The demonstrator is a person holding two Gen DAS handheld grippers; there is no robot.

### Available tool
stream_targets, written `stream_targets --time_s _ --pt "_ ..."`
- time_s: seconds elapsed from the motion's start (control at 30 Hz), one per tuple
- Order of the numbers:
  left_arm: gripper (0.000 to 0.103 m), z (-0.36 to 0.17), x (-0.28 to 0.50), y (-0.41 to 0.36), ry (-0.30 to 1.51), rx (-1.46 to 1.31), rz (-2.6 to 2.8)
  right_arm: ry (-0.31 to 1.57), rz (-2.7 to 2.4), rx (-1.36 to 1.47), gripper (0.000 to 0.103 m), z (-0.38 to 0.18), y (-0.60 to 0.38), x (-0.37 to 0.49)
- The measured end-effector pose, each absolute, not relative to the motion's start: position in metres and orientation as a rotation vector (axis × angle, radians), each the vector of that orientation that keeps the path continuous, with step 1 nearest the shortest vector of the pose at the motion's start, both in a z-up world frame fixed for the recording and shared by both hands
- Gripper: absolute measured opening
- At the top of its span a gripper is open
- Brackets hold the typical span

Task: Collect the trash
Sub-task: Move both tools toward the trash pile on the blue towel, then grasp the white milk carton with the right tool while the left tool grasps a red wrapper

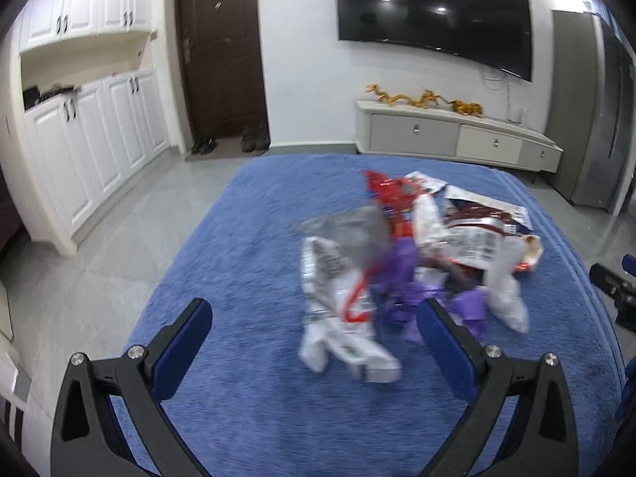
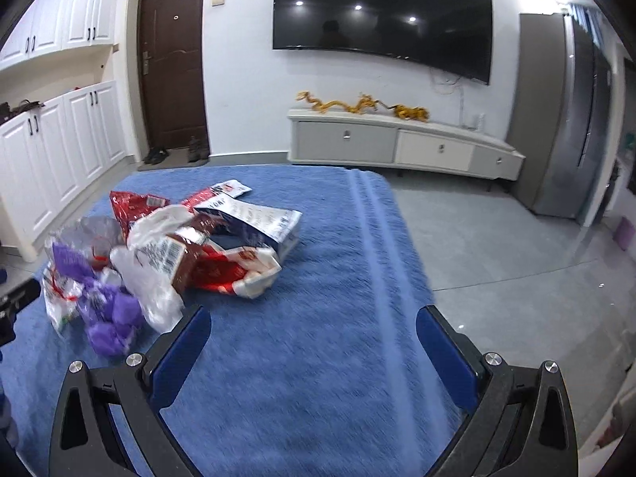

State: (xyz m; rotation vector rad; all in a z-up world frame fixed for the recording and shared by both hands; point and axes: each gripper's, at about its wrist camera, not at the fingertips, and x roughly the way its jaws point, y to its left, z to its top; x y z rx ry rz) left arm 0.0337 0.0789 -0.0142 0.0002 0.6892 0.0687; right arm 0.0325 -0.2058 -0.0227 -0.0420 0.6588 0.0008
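Note:
A heap of trash lies on a blue cloth-covered table (image 1: 238,262): a white printed wrapper (image 1: 338,334), purple crumpled plastic (image 1: 397,274), red wrappers (image 1: 389,190) and a dark red and white bag (image 1: 477,234). My left gripper (image 1: 314,318) is open and empty, just short of the white wrapper. In the right wrist view the heap (image 2: 167,254) lies left of centre on the table (image 2: 318,278), with a blue and white bag (image 2: 258,218) on top. My right gripper (image 2: 314,326) is open and empty, to the right of the heap.
A white cabinet wall (image 1: 91,147) and a brown door (image 1: 218,51) stand at the left. A TV (image 2: 381,16) hangs above a low TV stand (image 2: 397,147). Grey tiled floor (image 2: 497,238) surrounds the table. The right gripper's body (image 1: 612,286) shows at the right edge.

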Motion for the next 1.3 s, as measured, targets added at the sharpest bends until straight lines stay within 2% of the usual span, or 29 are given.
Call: stream_targets --time_s 0.3,0.47,0.7,0.77,0.83,0.93,1.0,1.07,1.1,1.13,1.17,1.3 --pt "0.103 -0.018 0.064 0.112 0.748 -0.055 -0.033 0.707 0.199 -0.03 0.103 -0.015 -0.207 0.113" --pt "0.101 0.0 0.094 0.104 0.774 -0.055 -0.18 0.782 0.309 -0.106 0.096 -0.018 -0.197 0.161" --pt "0.097 0.015 0.157 0.069 0.842 0.027 -0.293 0.882 0.445 -0.219 0.095 -0.037 -0.172 0.199" --pt "0.091 0.011 0.175 0.057 0.874 0.065 -0.304 0.908 0.455 -0.251 0.093 -0.041 -0.17 0.205" --pt "0.085 0.005 0.192 0.048 0.922 0.072 -0.318 0.936 0.471 -0.278 0.086 -0.048 -0.166 0.214" --pt "0.078 -0.006 0.21 0.04 0.977 0.082 -0.318 0.99 0.486 -0.299 0.073 -0.057 -0.163 0.227" --pt "0.073 -0.013 0.219 0.038 1.007 0.073 -0.317 1.015 0.494 -0.308 0.059 -0.064 -0.161 0.232" --pt "0.056 -0.019 0.229 0.038 1.049 0.049 -0.321 1.028 0.501 -0.322 0.054 -0.069 -0.161 0.234" --pt "0.049 -0.022 0.232 0.036 1.063 0.041 -0.323 1.022 0.504 -0.327 0.046 -0.07 -0.16 0.232" --pt "0.034 -0.025 0.234 0.036 1.08 0.03 -0.325 1.006 0.493 -0.333 0.042 -0.069 -0.161 0.23" --pt "0.03 -0.027 0.235 0.036 1.087 0.022 -0.319 0.989 0.481 -0.334 0.038 -0.065 -0.162 0.226" --pt "0.023 -0.021 0.228 0.039 1.057 -0.01 -0.321 0.9 0.427 -0.292 0.038 -0.044 -0.178 0.21"
